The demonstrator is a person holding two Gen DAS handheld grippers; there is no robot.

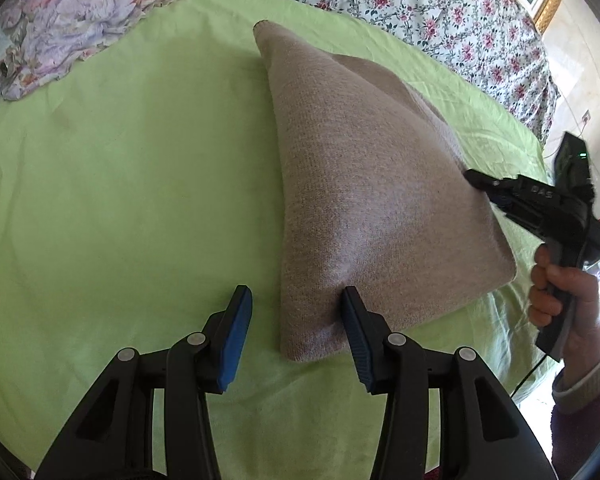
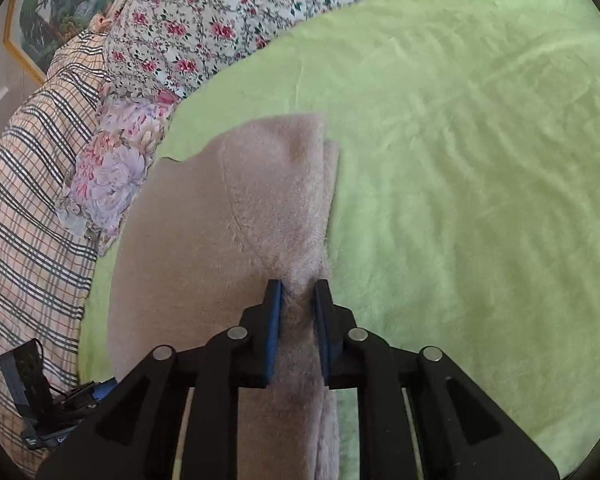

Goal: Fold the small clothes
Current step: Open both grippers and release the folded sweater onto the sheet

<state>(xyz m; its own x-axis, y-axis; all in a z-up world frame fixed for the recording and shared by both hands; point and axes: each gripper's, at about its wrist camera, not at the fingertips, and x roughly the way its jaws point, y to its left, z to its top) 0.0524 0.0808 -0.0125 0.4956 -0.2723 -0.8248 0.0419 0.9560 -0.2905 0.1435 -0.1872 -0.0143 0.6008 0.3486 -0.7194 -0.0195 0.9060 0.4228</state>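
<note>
Bed (image 1: 100,160) under a green sheet — largest thing in view, one of it, carrying everything. At its head and side lay a red-rose floral cover (image 1: 440,12), a pale peony-print cloth (image 1: 60,28) and a checked cloth (image 2: 32,184), one of each. A framed picture (image 2: 56,4) hung on the wall beyond.

One garment only: a beige knit garment (image 1: 372,200), already doubled over, lying on the sheet. In the left wrist view its long axis ran away from the camera, narrowing to a point at the far end and broad at the near end.

Right gripper (image 2: 298,292) — fingers clenched on a bunched edge of the knit; the cloth ran back between the fingers and under the camera. In the left wrist view the same gripper (image 1: 480,184) met the garment's right edge, held by the person's right hand (image 1: 560,292).

Left gripper (image 1: 296,296) — fingers released, spread wide. The near left corner of the knit sat between them, the right finger (image 1: 352,320) touching or pressing the fabric and the left finger (image 1: 236,328) over bare sheet, apart from the cloth.

Judgement: the coming move turned on that corner. It lay straight ahead of the left fingers and slightly right of their midline, so the left side was the nearer one to it; closing there would give a hold at both sides for the next fold along the long axis.

Count: two grippers, one garment, one hand visible.
</note>
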